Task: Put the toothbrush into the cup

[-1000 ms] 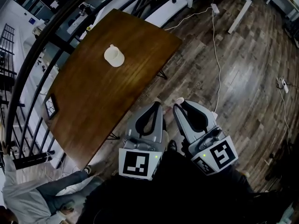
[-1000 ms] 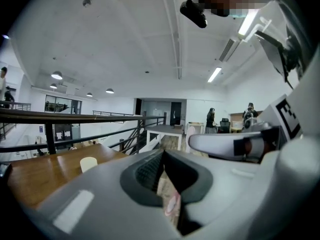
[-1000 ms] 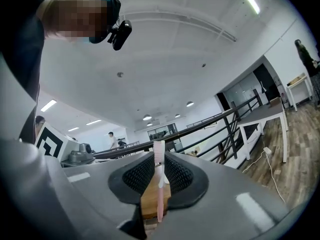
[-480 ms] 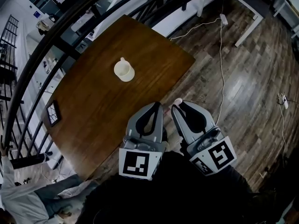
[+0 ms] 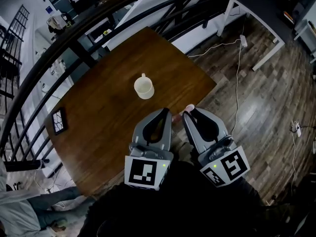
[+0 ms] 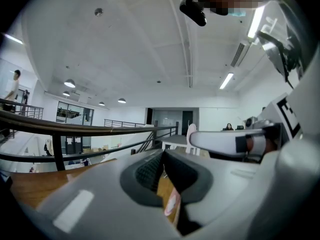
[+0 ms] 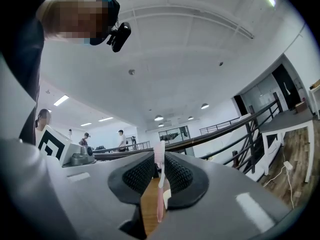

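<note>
A cream cup (image 5: 143,88) with a small handle stands upright near the middle of the brown wooden table (image 5: 98,117). My right gripper (image 5: 186,113) (image 7: 160,159) is shut on a pink toothbrush (image 7: 159,184), which stands upright between the pads. Its head (image 5: 189,107) pokes up above the fingertips and also shows in the left gripper view (image 6: 191,132). My left gripper (image 5: 166,111) (image 6: 163,156) sits close beside the right one, its tips together and nothing held. Both grippers hover at the table's near edge, a short way from the cup.
A dark patterned tile (image 5: 59,121) lies near the table's left edge. A black railing (image 5: 74,38) runs behind the table. A white desk (image 5: 247,9) and cables (image 5: 237,58) are on the wood floor to the right. A person sits at the lower left (image 5: 19,211).
Both grippers have moved forward together from over the floor to the table's near edge. The cup now lies nearer to them. The toothbrush stays in the right gripper.
</note>
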The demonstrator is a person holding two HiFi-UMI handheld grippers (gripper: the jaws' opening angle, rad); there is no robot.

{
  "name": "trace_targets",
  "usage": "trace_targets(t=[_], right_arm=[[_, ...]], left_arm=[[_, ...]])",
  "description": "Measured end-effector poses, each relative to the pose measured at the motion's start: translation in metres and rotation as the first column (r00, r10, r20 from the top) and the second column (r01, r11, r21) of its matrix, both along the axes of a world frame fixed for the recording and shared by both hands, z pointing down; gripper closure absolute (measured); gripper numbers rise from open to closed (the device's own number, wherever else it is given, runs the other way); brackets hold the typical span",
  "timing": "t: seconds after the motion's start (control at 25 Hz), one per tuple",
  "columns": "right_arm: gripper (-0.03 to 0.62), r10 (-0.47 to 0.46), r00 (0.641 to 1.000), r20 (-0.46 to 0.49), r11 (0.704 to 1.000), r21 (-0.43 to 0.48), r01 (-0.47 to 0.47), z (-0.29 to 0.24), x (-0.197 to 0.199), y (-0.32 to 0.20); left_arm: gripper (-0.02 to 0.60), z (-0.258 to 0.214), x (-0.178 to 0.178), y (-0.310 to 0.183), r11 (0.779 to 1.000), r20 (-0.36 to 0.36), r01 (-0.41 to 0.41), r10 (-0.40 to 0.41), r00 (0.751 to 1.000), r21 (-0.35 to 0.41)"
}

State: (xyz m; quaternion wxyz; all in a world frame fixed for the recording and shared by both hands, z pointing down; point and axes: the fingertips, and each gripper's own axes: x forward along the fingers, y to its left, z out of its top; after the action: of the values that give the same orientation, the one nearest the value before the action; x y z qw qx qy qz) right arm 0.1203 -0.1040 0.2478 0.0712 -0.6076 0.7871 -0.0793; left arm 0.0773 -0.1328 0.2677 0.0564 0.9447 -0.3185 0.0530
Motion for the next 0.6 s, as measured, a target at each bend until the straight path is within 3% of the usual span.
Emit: trace_targets(t=[0.6], right_arm=[[0.533, -0.152, 0.988, -0.040, 0.988, -0.023, 0.151, -0.005, -0.011, -0.098]], left_arm=[[0.572, -0.002, -0.016, -0.091, 0.987, -0.032, 0.161, -0.161, 0.986, -0.026]])
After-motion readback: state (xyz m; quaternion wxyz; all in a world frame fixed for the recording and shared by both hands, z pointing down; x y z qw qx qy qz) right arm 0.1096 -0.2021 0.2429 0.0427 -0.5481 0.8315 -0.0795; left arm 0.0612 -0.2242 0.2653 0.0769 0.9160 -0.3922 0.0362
